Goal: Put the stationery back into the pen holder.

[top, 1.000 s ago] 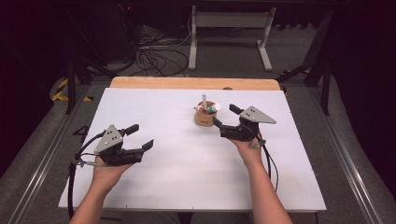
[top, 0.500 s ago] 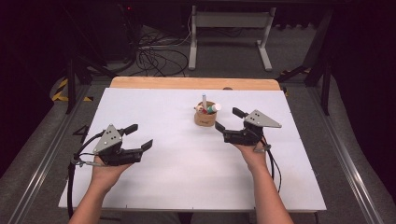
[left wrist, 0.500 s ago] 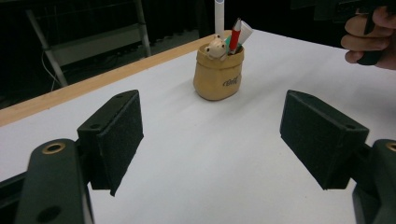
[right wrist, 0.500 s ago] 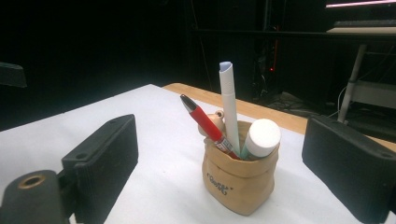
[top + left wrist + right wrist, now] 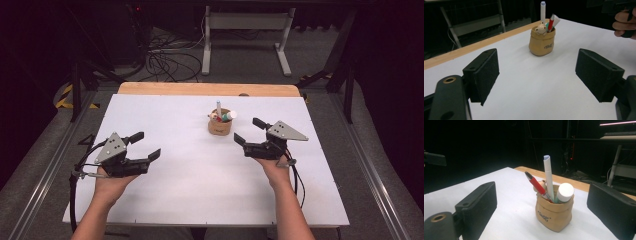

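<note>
Looks finished: 3 pens stand in the pen pot (image 5: 220, 126). Right gripper (image 5: 251, 131), jaws just opening wide, empty; left gripper (image 5: 145, 145) wide, empty.

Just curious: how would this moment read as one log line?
left tongs: open, empty | right tongs: open, empty, just widened | pen pot: upright, untouched

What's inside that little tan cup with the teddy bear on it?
The tan cup holds a red pen, a tall white pen and a thick marker with a white cap. Their lower ends are hidden inside the cup, so anything else at the bottom can't be seen.
</note>
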### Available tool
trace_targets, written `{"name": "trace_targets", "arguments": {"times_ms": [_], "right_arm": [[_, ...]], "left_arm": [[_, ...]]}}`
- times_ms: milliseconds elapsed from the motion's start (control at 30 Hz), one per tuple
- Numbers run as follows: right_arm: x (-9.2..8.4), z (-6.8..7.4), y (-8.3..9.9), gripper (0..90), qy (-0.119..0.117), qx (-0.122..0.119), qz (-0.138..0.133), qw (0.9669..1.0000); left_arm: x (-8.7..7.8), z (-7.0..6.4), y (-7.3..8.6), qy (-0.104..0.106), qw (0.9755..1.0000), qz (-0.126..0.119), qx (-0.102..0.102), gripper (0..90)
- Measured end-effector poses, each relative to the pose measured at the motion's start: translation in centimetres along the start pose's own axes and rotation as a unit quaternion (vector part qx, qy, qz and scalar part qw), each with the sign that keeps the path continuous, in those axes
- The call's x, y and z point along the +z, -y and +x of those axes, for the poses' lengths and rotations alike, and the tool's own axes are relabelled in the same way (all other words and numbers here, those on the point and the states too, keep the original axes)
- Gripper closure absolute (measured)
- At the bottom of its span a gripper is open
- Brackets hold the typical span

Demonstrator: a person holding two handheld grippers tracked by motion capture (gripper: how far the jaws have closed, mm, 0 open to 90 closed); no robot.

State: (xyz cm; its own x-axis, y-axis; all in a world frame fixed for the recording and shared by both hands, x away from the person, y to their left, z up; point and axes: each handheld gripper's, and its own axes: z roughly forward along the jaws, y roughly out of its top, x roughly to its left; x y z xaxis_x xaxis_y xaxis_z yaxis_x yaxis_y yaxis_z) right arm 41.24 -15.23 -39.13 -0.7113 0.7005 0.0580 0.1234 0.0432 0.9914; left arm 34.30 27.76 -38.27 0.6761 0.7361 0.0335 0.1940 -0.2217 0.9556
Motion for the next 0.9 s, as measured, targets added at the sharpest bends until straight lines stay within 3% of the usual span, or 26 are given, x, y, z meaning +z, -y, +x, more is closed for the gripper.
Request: {"name": "trace_targets", "arguments": {"times_ms": [133,900], "right_arm": [[-0.5,0.1,0.1,9.3,-0.008,0.011,-0.006,0.9999],[-3.1,0.2,0.2,9.1,-0.010,0.010,-0.002,0.9999]], "left_arm": [[-0.1,0.1,0.0,0.001,1.0000,0.000,-0.002,19.6],[-0.8,0.5,0.0,0.000,1.0000,-0.005,-0.005,18.4]]}}
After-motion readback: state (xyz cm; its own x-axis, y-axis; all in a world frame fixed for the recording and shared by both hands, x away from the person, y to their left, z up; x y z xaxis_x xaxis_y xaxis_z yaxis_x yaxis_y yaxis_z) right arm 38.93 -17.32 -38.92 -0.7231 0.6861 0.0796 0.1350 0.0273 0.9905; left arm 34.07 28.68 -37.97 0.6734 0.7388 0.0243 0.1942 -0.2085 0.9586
